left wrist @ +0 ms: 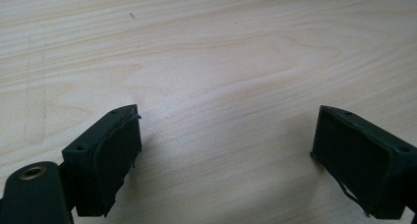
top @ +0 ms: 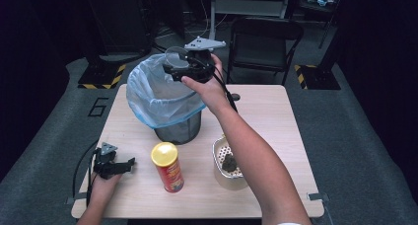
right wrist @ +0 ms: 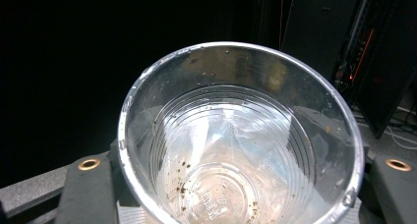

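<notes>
Legible only as a large "6" on the grey floor (top: 59, 106) at nine o'clock of the table (top: 276, 116); canister (top: 168, 167) label unreadable.

You have a clear ribbed plastic cup (right wrist: 241, 135) clamped between the jaws of your right gripper (top: 190, 67), raised above the table over the rim of the dark mesh bin lined with a pale blue plastic bag (top: 165, 99). In the right gripper view the cup's round mouth faces the camera; dark brown specks cling to its inner wall and base, and the embossed bottom is otherwise bare. From the high view the cup (top: 175, 57) is tilted, and its mouth shows as a pale ring just above the bag's far edge. The bin stands upright at the table's far left.
</notes>
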`<move>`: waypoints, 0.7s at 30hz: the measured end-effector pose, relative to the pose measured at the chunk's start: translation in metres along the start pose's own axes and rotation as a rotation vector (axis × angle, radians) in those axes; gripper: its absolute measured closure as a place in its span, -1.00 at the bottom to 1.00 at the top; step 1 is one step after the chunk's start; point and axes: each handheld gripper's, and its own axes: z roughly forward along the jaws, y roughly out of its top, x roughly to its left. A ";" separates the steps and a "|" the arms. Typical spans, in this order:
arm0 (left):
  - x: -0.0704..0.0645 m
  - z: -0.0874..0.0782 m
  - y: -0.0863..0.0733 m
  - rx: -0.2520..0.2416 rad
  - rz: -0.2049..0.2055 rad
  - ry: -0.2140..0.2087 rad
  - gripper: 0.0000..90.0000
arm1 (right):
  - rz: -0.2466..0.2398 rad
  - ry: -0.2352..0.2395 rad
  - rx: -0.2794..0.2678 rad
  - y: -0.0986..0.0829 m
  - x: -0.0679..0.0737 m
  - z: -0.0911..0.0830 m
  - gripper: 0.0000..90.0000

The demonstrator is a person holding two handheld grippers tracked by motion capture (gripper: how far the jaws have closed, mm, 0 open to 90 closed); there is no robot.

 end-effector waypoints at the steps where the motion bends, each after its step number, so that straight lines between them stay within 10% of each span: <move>1: 0.001 -0.001 0.001 0.018 0.002 -0.009 -0.76 | 0.001 -0.005 0.009 -0.002 -0.001 0.005 -0.38; 9: 0.003 -0.008 0.003 -0.024 -0.054 -0.057 -0.76 | 0.017 -0.013 0.034 -0.010 0.004 0.018 -0.96; 21: -0.008 -0.023 0.012 -0.050 -0.015 -0.143 -0.76 | -0.015 -0.013 0.009 -0.010 0.000 -0.017 -0.69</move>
